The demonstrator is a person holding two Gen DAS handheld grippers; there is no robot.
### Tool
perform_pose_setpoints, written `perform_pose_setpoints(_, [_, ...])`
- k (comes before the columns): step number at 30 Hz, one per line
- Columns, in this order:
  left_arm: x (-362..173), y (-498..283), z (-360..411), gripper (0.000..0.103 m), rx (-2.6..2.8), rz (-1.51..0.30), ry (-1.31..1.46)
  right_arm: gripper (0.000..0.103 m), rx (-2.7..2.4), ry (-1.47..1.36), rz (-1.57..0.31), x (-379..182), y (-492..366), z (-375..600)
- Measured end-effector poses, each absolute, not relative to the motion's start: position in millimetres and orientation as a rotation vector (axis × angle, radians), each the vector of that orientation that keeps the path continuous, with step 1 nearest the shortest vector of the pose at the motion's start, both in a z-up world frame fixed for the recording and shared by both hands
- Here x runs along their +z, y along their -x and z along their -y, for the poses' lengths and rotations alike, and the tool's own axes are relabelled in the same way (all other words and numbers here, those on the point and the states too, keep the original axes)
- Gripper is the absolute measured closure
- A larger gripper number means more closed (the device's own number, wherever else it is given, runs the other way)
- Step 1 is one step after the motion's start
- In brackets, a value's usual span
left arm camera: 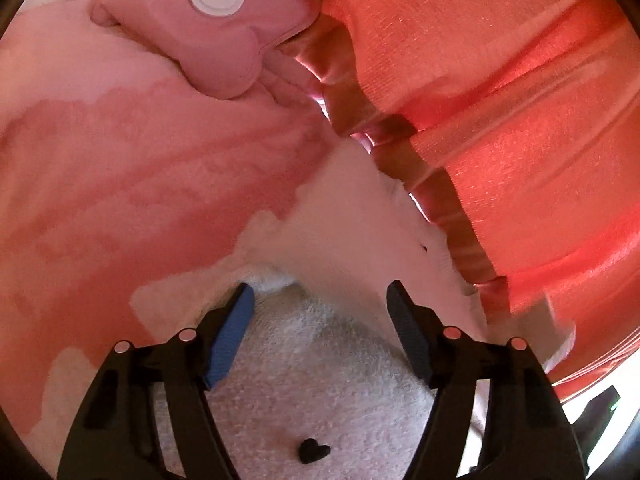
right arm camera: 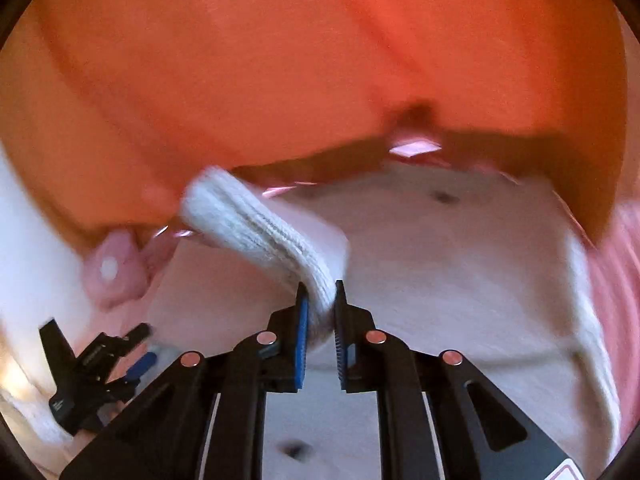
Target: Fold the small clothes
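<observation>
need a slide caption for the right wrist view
Right gripper pinches the ribbed cuff of a white sock above a pale fuzzy blanket, orange curtain behind.

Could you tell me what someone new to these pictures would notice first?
The orange-red fabric fills the top of both views. In the right wrist view the right claw is shut on a white ribbed sock. In the left wrist view the open left claw hangs over white fuzzy cloth.

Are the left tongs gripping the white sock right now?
No: the left tongs stand open over the white sock, their pads clear of the fabric.
</observation>
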State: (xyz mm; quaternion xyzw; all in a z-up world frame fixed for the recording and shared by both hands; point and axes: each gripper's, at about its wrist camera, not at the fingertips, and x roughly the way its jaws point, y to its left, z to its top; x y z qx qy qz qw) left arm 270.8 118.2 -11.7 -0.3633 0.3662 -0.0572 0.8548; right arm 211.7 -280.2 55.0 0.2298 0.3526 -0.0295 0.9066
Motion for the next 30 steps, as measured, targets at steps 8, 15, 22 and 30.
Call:
perform_pose_setpoints(8, [-3.8,-265.0,-118.0,0.037,-0.186,-0.771,0.892,0.049,-0.072,-0.72,-0.75,13.5,-191.6,336.0])
perform_pose_setpoints(15, [-23.2,-272.4,-109.5,0.037,-0.233,-0.843,0.966,0.046,-0.085,-0.871,-0.745,4.0,-186.1,353.3])
perform_pose_setpoints(22, [-19.0,-281.4,-123.5,0.065,-0.174,-0.798,0.92,0.095,-0.131,-0.778,-0.784,2.3,-210.6,351.7])
perform_pose_setpoints(30, [-20.7,-285.6,-117.2,0.089,-0.107,-0.803,0.802,0.096,0.078,-0.552,-0.439,96.8,-206.5,338.4])
